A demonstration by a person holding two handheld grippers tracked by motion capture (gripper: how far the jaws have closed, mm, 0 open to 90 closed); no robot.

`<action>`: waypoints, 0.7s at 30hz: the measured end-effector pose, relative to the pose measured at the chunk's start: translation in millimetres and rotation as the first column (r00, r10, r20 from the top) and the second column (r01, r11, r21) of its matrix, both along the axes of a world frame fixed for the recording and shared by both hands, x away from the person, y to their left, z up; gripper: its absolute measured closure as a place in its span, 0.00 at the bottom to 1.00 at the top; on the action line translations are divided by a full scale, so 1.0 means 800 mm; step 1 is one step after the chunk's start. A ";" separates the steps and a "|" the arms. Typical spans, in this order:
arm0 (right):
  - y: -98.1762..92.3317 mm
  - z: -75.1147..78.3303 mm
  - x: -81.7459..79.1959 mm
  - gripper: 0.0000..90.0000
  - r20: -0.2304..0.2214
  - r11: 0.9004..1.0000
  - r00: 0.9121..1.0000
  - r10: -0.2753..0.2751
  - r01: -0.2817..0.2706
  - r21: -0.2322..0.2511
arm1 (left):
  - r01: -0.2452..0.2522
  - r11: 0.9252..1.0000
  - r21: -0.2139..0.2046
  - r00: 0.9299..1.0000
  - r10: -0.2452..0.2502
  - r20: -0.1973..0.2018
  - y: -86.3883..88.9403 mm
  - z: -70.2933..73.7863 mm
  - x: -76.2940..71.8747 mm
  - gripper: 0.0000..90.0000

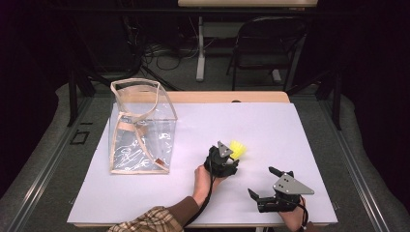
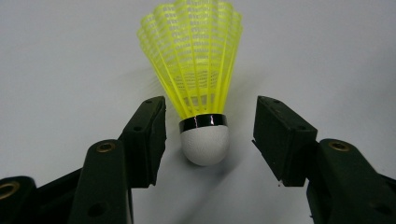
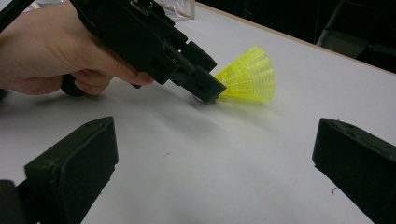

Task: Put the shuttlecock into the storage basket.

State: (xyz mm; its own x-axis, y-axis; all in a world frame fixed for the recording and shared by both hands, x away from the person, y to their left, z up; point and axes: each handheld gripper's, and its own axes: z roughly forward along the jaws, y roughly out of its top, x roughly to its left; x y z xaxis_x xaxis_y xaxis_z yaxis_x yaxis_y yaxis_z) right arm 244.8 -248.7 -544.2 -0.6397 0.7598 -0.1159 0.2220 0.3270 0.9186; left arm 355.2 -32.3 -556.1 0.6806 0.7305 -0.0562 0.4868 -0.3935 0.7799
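White sheeting covers the bench (image 1: pixel 159 193), with dark floor and a folding chair beyond it. Nearest the person, the right gripper (image 1: pixel 263 183) rests low at the front edge with its jaws spread wide and nothing between them. A little farther in, the left gripper (image 2: pixel 209 128) straddles the cork end of a yellow shuttlecock (image 2: pixel 201 79), which lies on its side near the middle of the bench, skirt pointing away from the hand. The jaws stand partly closed, with a gap visible on both sides of the white cork, so nothing is pinched yet. To do this well, I would close squarely on the cork and dark band, not the soft mesh skirt, and keep the jaws level so the rounded cork does not squirt out. Farther left stands a clear bag (image 1: pixel 140 128), upright with its mouth open.
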 end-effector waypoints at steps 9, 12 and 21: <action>0.001 0.000 -0.001 0.00 0.003 1.000 1.000 0.002 -0.002 0.000 | -0.012 1.000 -0.003 1.000 0.012 -0.014 -0.003 -0.005 0.001 0.57; 0.001 0.000 0.000 0.00 0.000 1.000 1.000 0.001 -0.001 0.001 | -0.005 1.000 0.009 1.000 0.005 -0.020 -0.004 -0.006 0.000 0.59; 0.001 0.000 0.000 0.00 -0.003 1.000 1.000 0.003 -0.003 0.000 | -0.002 1.000 0.018 1.000 0.003 -0.024 -0.005 -0.008 0.002 0.65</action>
State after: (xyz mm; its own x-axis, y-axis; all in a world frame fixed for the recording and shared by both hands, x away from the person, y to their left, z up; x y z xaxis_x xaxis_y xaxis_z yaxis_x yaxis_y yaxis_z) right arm 244.7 -248.1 -544.3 -0.6425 0.7578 -0.1142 0.2236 0.3279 0.9179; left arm 356.7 -36.0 -562.6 0.6773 0.7334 -0.0592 0.5060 -0.4059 0.7611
